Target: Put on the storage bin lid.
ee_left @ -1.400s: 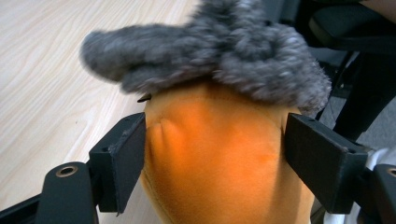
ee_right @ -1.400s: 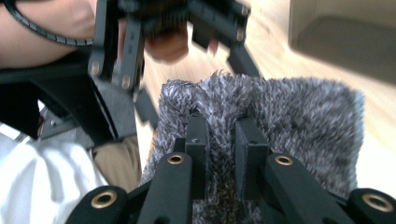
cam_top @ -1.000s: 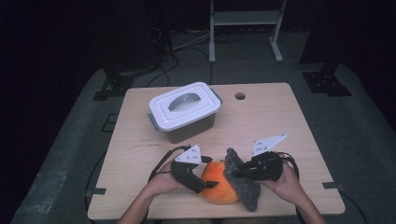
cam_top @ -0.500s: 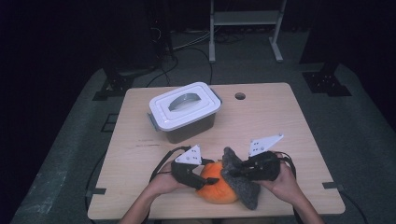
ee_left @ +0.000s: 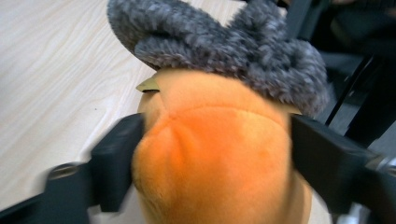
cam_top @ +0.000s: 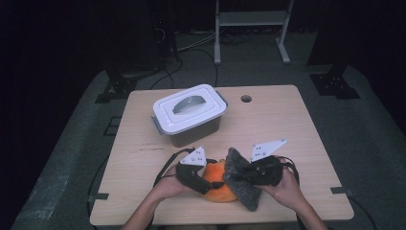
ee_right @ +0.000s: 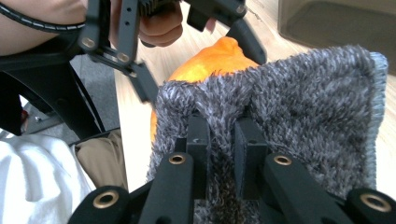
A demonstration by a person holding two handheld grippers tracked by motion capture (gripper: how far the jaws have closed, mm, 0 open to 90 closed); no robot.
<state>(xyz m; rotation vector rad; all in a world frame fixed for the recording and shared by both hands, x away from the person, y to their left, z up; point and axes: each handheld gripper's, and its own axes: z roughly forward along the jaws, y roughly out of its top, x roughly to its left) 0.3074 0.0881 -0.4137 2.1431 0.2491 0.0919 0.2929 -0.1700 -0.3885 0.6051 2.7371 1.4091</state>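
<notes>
An orange plush toy (cam_top: 218, 184) lies near the table's front edge. My left gripper (cam_top: 207, 179) is shut on it, one black jaw pressing each side of the orange plush toy (ee_left: 215, 149). A grey fuzzy cloth (cam_top: 242, 179) drapes over the toy's right side. My right gripper (cam_top: 239, 176) is shut on a pinched fold of the grey cloth (ee_right: 289, 107). In the right gripper view the orange toy (ee_right: 210, 60) shows behind the cloth, with the left gripper (ee_right: 187, 56) clamped round it. The grey cloth (ee_left: 224, 46) covers the toy's top in the left gripper view.
A closed white-lidded plastic box (cam_top: 189, 115) stands at the middle left of the wooden table (cam_top: 282, 124). A round cable hole (cam_top: 246, 98) sits near the far edge. Cables trail off the table's front left.
Both grippers and the toy with the cloth have shifted slightly; the right gripper moved a little left over the toy. Both grips are unchanged.
</notes>
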